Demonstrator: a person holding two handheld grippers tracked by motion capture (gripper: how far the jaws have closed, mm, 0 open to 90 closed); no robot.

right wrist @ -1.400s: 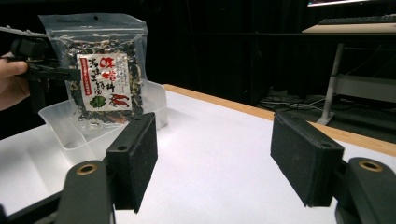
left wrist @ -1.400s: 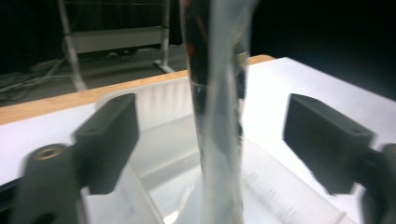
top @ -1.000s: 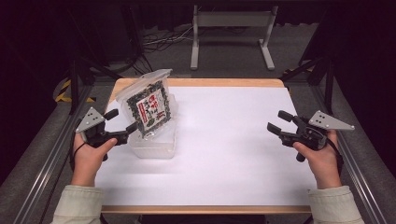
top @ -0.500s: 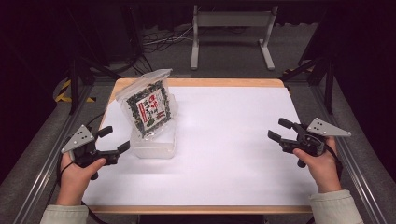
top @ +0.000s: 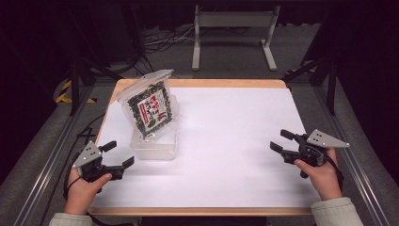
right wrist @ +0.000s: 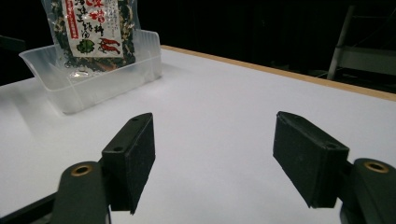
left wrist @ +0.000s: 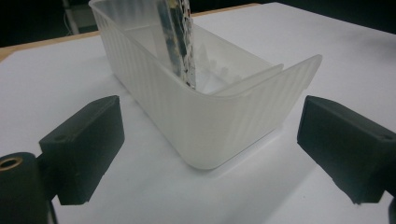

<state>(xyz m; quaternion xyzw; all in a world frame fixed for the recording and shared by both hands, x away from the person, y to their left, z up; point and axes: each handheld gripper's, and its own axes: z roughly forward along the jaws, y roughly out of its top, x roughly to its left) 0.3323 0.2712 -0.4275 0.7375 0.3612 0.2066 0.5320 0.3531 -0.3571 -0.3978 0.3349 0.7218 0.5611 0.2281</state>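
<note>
A clear plastic bin (top: pixel 155 143) stands on the white table (top: pixel 226 141) at the left. A bag of dark dried food with a red and white label (top: pixel 150 109) stands upright in it, leaning against the back. My left gripper (top: pixel 117 154) is open near the front left corner, just short of the bin's near end (left wrist: pixel 219 126), with nothing between its jaws. The bag's edge (left wrist: pixel 180 42) rises inside the bin. My right gripper (top: pixel 281 140) is open over the right side of the table, far from the bin (right wrist: pixel 88 88) and bag (right wrist: pixel 93 32).
A wooden table edge (top: pixel 197 83) borders the white sheet at the back. A grey metal stand (top: pixel 233 28) and cables lie on the floor behind. Metal rails (top: pixel 47 155) run along both sides of the table.
My left gripper has drawn back from the bin toward the front left corner. The right gripper has slid slightly nearer the front. The bag stays in the bin.
</note>
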